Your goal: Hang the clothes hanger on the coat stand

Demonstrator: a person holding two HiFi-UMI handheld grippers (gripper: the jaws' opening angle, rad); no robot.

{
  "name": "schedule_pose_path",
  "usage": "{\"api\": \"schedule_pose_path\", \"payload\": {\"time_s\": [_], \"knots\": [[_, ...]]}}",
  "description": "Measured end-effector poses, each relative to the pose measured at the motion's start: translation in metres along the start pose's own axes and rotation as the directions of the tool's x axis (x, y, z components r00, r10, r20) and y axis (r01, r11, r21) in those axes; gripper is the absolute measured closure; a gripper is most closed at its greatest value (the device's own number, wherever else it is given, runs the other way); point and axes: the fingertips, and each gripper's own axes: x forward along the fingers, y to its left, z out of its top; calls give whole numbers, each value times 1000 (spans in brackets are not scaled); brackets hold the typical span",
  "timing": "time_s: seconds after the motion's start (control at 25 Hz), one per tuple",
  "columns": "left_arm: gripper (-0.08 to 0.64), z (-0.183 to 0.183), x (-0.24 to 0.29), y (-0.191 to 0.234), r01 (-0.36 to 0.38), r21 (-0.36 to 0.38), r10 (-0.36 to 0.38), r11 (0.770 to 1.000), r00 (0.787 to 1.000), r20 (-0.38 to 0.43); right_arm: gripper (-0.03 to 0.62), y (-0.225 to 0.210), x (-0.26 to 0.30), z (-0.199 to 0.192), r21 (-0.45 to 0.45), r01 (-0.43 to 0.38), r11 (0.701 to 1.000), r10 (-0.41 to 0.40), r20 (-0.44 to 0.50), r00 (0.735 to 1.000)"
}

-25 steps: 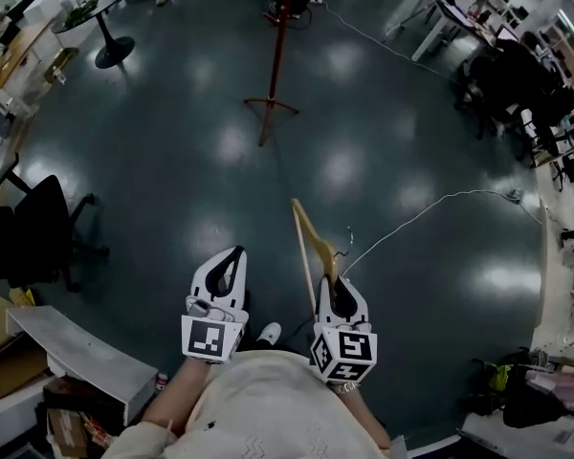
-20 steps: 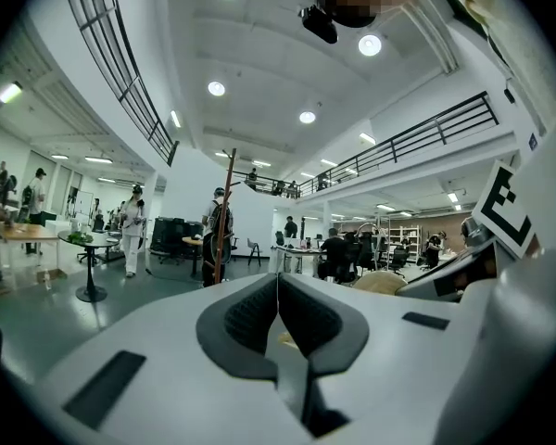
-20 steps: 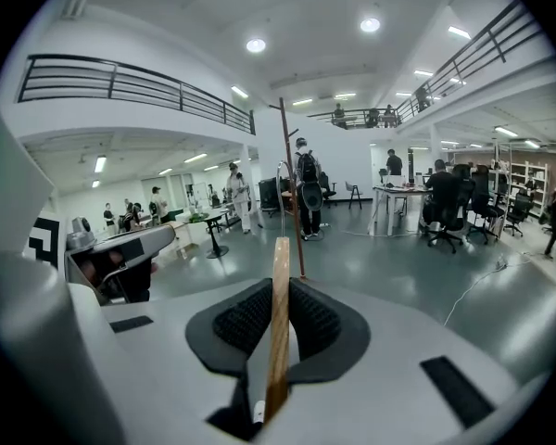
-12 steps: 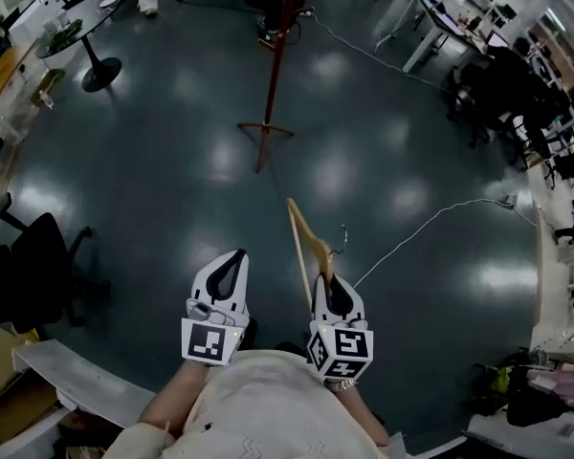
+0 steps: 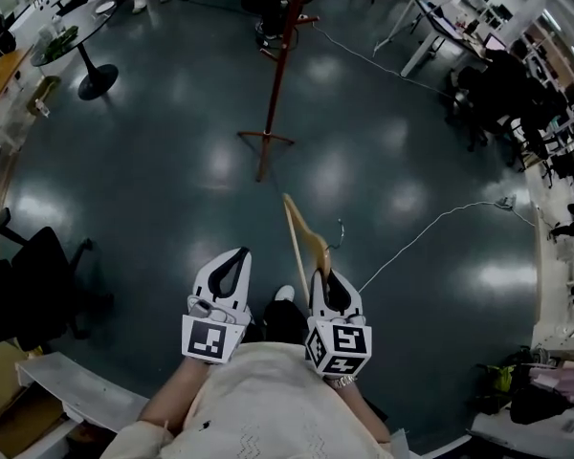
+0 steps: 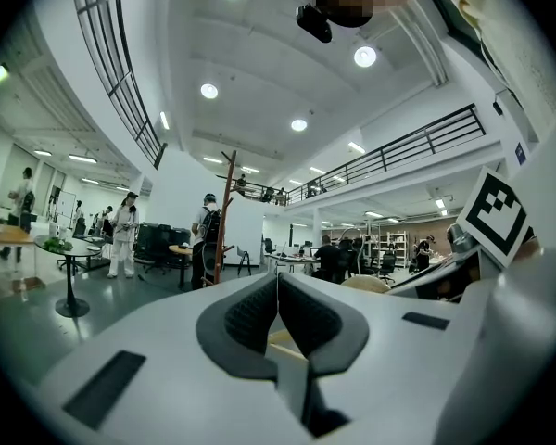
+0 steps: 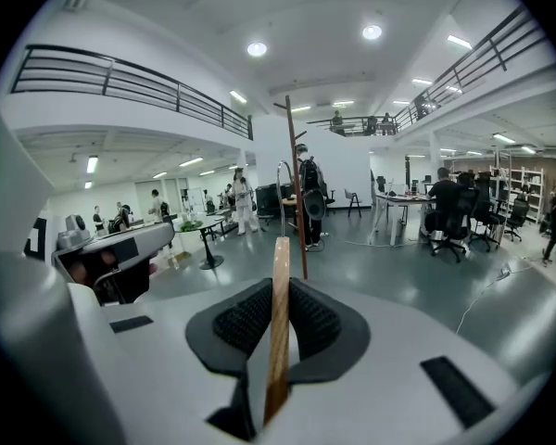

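Clamping hanger (image 5: 306, 235) in right hand-held gripper (image 7: 280, 315); left hand-held gripper (image 6: 278, 306) closed.

We find no words, numbers or brand names that we can read. The only printed marks are black-and-white square code patterns on the white marker cube (image 5: 210, 338) of the left claw (image 5: 231, 256) and on that of the right claw (image 5: 323, 277).

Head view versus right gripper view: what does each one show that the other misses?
Only the head view shows the person's cream top and the coat stand's feet spread on the floor. Only the right gripper view shows the ceiling lights and the balcony railing. Both show the wooden hanger clamped between the right gripper's fingers, with the coat stand standing ahead.
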Motion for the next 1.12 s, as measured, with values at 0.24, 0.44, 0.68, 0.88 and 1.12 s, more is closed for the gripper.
{"api": "schedule_pose_path", "payload": {"time_s": [0.24,0.44,0.68,0.88,1.12], "knots": [[546,-8,13,20,-18,26,20,999,998,-64,523,-10,32,9,19,-9,1000,9,-29,1000],[546,-18,40,47,-56,69,64,996,991,-115,523,-22,75,23,14,-28,1000,29,-45,999],[546,-22,83,80,-103,85,114,991,985,-129,523,-41,126,46,-13,-27,1000,27,-45,999],[546,-21,129,97,-125,96,137,987,982,-131,522,-65,172,56,14,-30,999,31,-76,997],[546,-16,200,95,-142,115,156,983,980,-121,522,-106,223,92,10,-52,999,52,-63,997]]}}
